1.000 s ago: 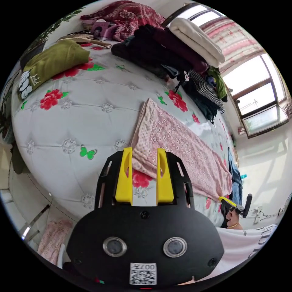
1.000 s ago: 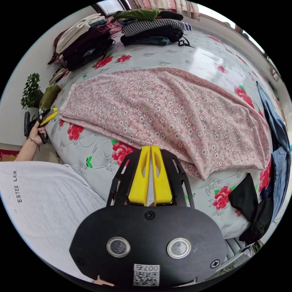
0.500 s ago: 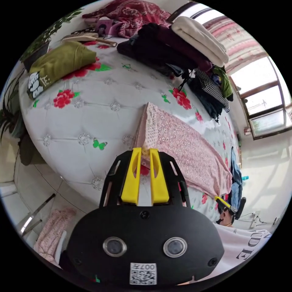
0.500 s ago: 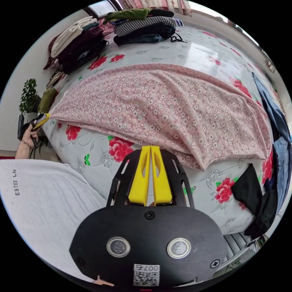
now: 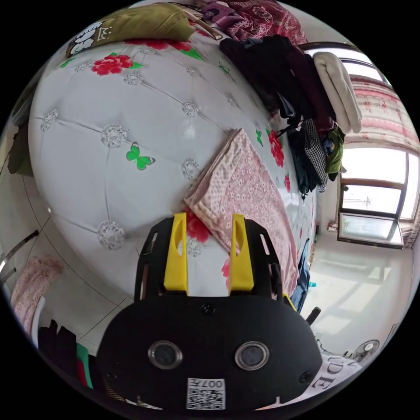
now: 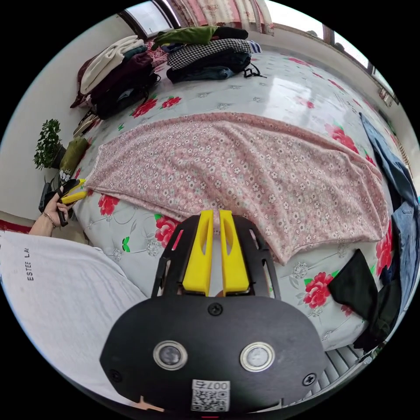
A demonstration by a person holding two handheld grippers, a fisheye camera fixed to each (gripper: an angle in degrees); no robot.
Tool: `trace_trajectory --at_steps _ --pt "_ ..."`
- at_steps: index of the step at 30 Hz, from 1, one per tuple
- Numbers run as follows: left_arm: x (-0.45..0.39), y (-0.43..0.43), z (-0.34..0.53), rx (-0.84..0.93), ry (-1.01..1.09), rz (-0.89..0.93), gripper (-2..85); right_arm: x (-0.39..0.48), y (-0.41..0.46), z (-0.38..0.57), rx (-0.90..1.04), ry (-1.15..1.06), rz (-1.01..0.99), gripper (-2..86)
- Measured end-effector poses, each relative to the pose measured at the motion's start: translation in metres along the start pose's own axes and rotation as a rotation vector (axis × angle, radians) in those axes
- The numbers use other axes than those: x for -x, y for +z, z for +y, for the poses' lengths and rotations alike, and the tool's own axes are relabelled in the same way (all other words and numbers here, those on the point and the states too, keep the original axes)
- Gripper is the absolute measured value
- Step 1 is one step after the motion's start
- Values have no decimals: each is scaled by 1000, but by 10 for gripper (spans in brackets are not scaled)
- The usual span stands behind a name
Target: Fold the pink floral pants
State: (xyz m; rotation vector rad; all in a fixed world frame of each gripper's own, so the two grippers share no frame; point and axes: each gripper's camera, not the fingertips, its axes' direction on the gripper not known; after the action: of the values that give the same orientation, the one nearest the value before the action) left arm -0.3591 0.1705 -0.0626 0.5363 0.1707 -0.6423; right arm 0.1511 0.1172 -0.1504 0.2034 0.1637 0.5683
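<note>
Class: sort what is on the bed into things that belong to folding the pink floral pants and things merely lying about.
Part of the job:
pink floral pants
left gripper
right gripper

Lying about:
olive garment
stacked clothes
blue jeans
black cloth

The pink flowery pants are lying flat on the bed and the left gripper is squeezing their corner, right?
Not quite. The pink flowery pants do lie flat on the bed, but the left gripper is open, its jaws spread apart and holding nothing. The left gripper view shows this.
</note>
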Motion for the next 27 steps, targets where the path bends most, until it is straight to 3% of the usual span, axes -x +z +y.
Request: trace_trajectory --at_steps 4,8,14,17,21,24,27 --pt "10 8 -6 -79 -53 -26 70 -36 8 7 33 56 7 0" --pt "16 5 4 -136 -56 218 26 -73 0 36 -12 144 -54 -1" --pt "-120 -23 31 -135 413 291 15 -135 -42 93 -131 249 -91 -2" --pt "-263 -4 87 -6 853 342 17 -177 -68 125 -189 308 -93 0" --pt "-381 62 188 160 1233 365 26 -250 -102 177 -270 423 -70 9" --pt "-423 161 273 406 1379 357 52 -314 -113 222 -340 587 -101 23" --pt "-430 252 337 647 1442 178 112 -370 -114 264 -421 740 -160 45"
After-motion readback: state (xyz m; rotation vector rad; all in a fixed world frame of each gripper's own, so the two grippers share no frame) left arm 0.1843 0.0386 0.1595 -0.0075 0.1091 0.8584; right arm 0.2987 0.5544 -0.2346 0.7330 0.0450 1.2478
